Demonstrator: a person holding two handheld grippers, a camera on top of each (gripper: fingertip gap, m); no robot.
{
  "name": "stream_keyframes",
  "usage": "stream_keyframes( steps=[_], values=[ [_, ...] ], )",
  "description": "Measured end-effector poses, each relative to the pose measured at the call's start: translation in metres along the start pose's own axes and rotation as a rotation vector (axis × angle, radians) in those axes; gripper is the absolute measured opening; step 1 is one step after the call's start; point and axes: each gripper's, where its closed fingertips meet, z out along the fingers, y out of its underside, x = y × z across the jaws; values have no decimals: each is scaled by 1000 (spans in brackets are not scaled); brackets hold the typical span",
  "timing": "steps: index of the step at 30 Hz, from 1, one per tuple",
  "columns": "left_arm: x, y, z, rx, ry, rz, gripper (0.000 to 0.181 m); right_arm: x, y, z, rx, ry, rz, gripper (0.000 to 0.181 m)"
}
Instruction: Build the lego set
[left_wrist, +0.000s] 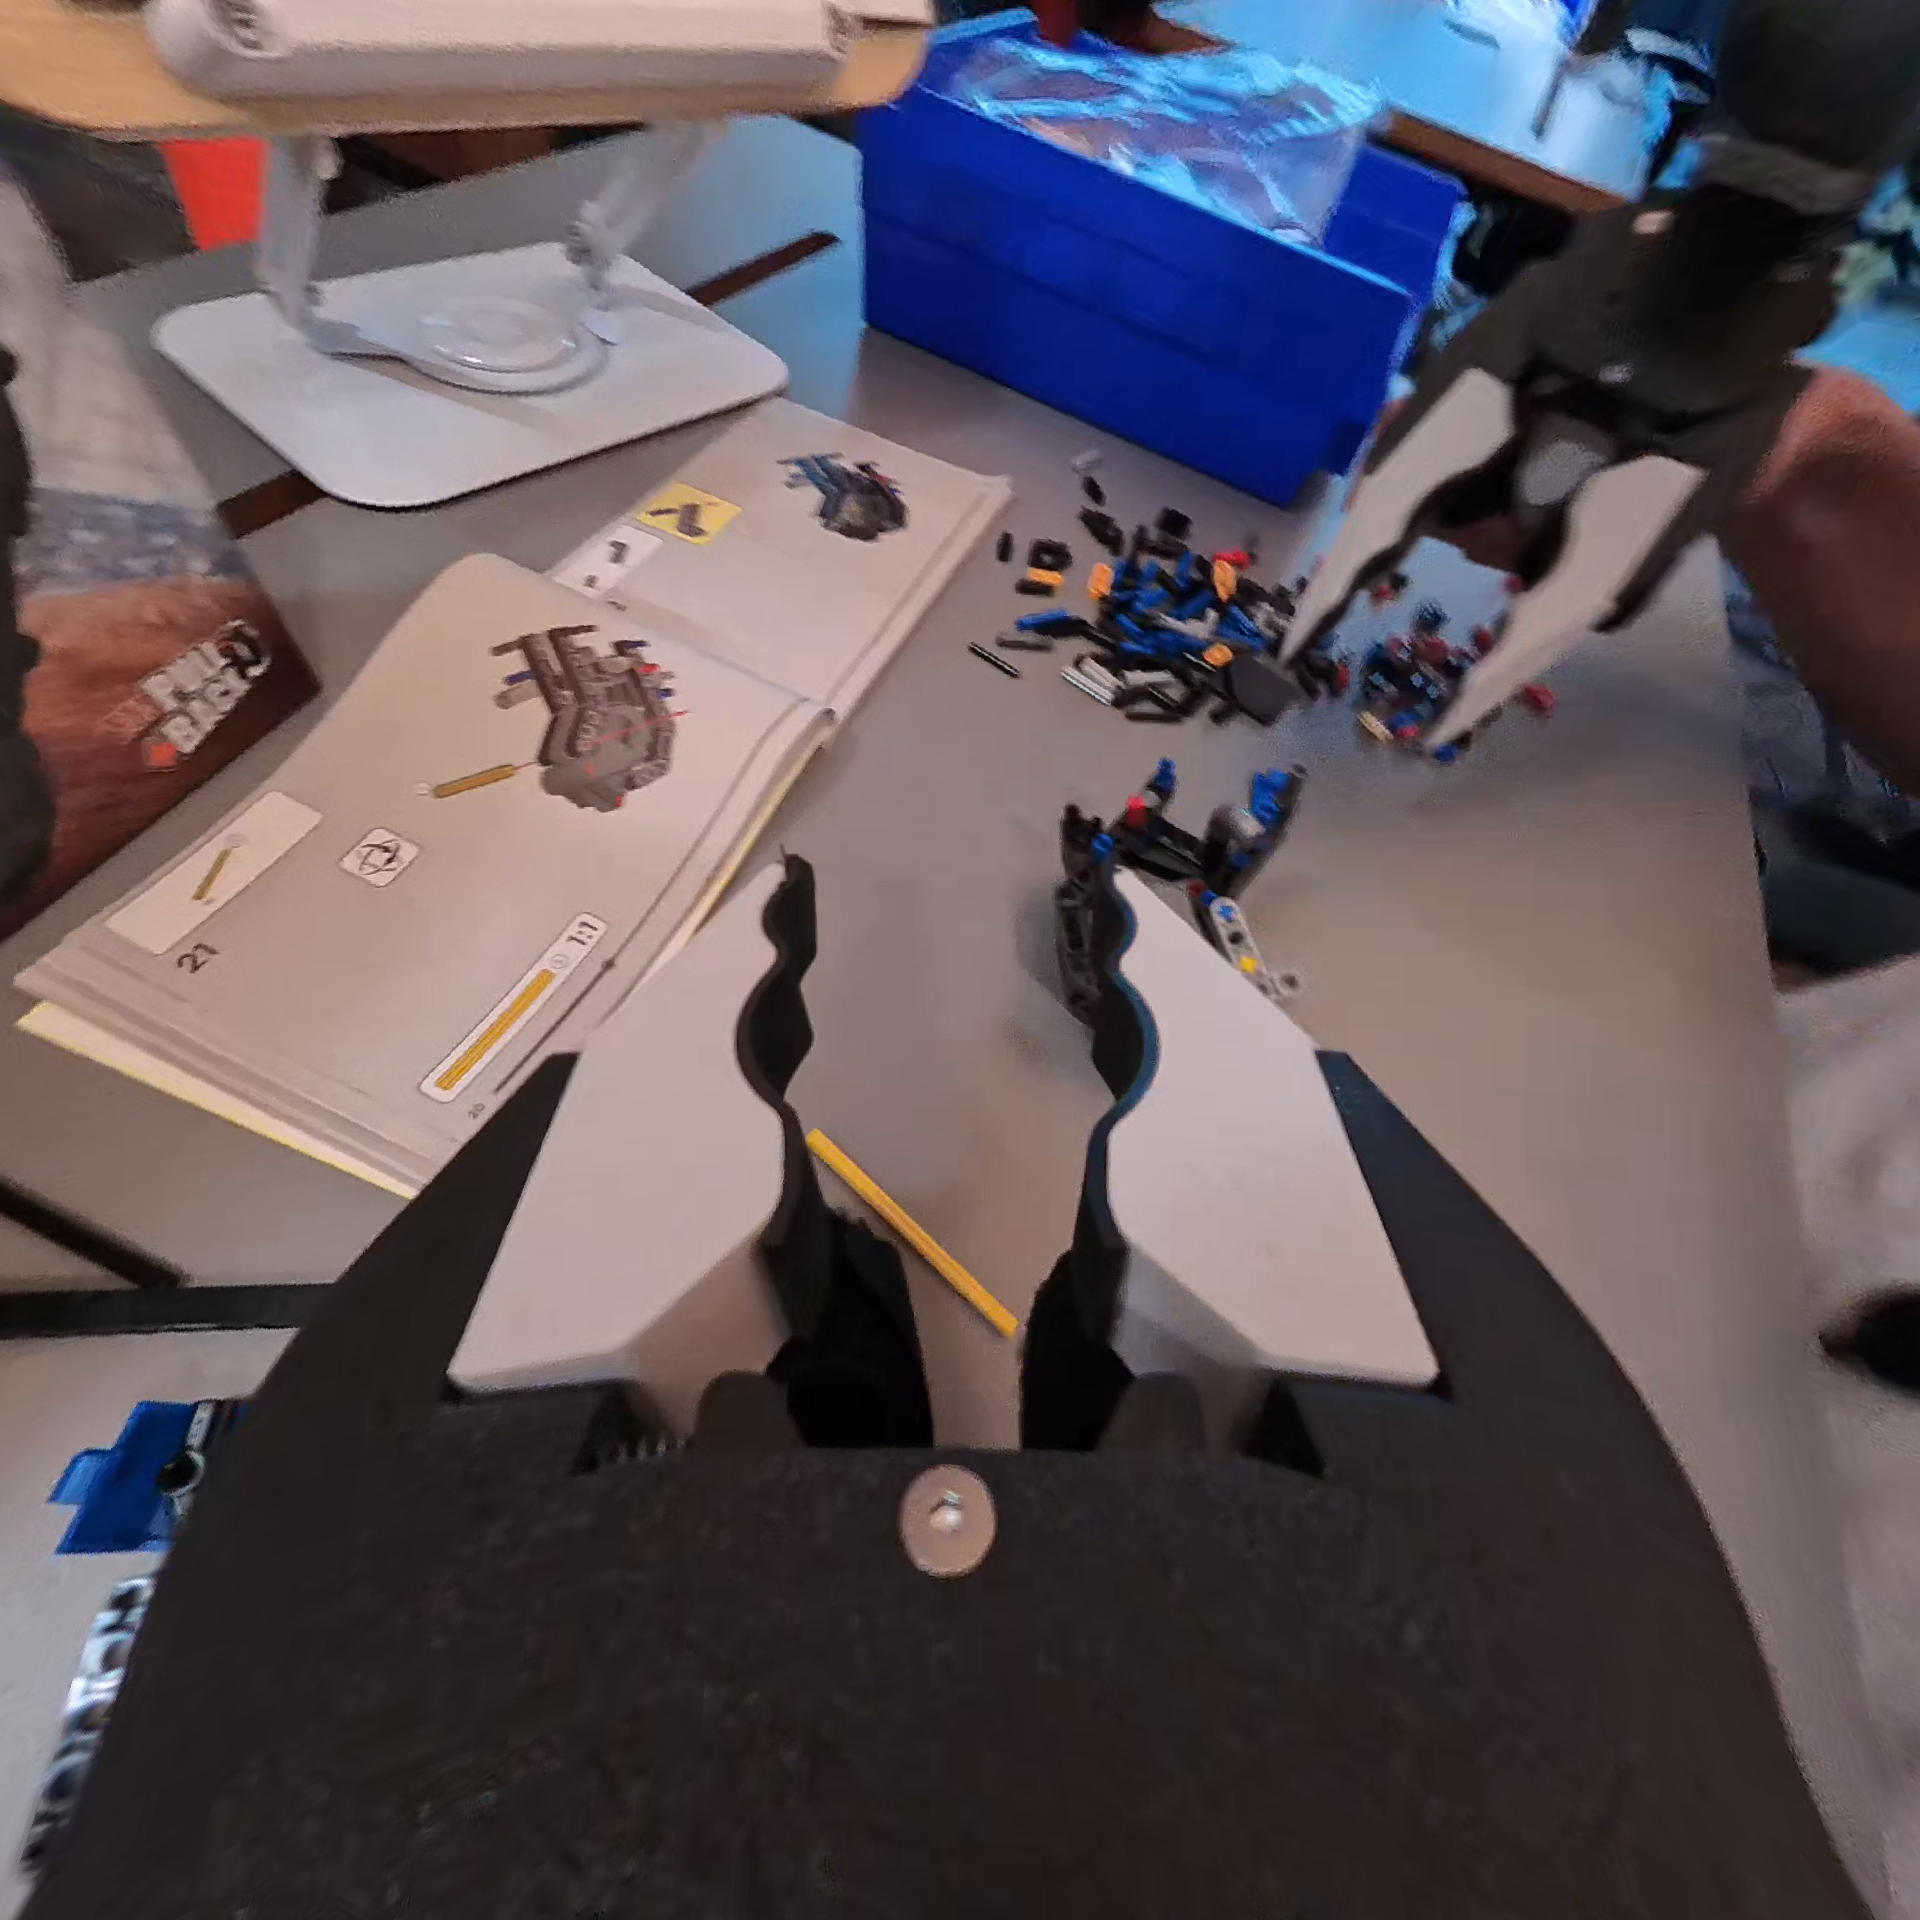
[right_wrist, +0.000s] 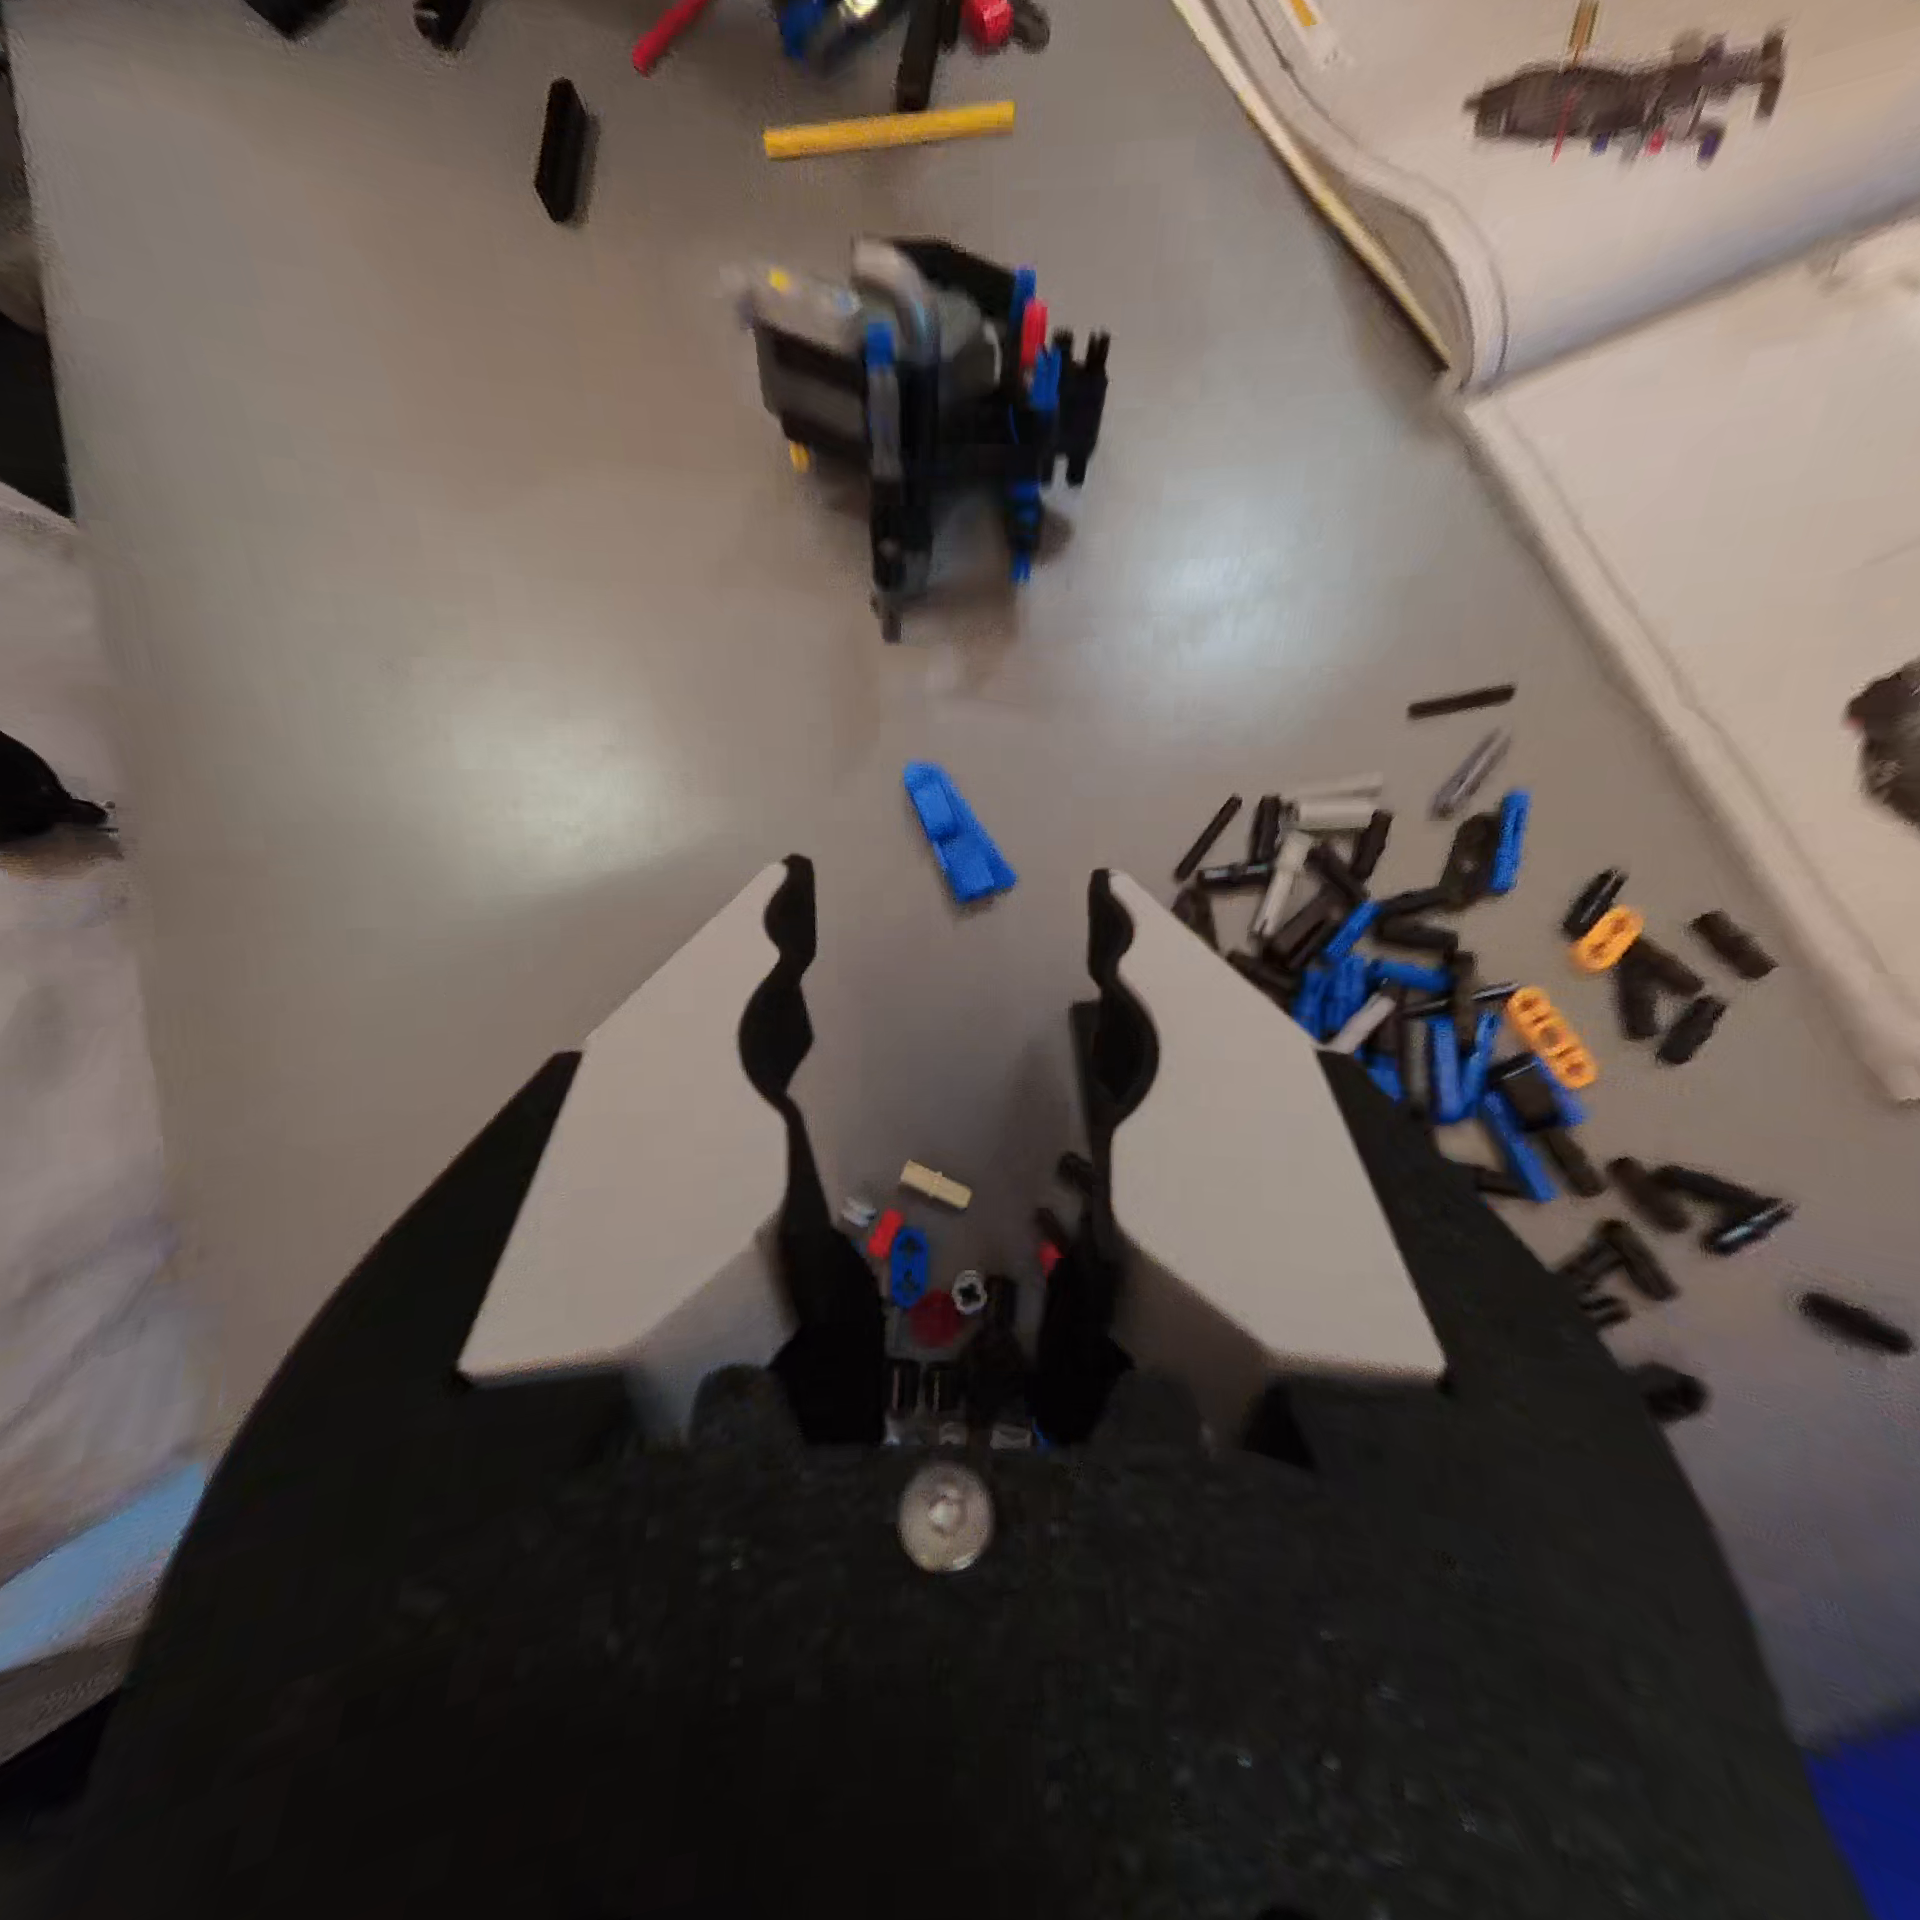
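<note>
The partly built lego model (right_wrist: 925, 416), black and grey with blue and red pins, stands on the grey table (right_wrist: 416, 520), between the open instruction booklet (left_wrist: 468, 831) and the heaps of loose pieces (right_wrist: 1455, 1018). A single blue piece (right_wrist: 956, 831) lies apart from the heap, just ahead of the right gripper (right_wrist: 945, 883), whose jaws stand apart and hold nothing. A yellow axle (left_wrist: 904, 1226) lies on the table beneath the left gripper (left_wrist: 956, 883); its jaws are likewise spread and empty, with the model just beyond its right fingertip. Farther back sit a blue bin (left_wrist: 1122, 281) and a white stand (left_wrist: 468, 384)
</note>
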Motion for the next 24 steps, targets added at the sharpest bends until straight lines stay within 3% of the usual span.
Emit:
stream_keyframes(
  steps=[8,11,13,19,24],
  values=[
    [30,-28,-37,-5,82,153,49,-6,11,38,-2,1,-192,29],
    [33,-28,-44,-36,45,197,48,-8,10,41,-18,-3,-232,11],
    [35,-25,-42,-53,27,203,47,-5,14,36,-25,17,-228,10],
    [34,-14,-15,-178,-25,261,37,12,45,-9,-64,197,-90,10],
    [21,-22,49,-303,-16,326,40,21,64,-17,-97,277,-65,10]
  ],
)
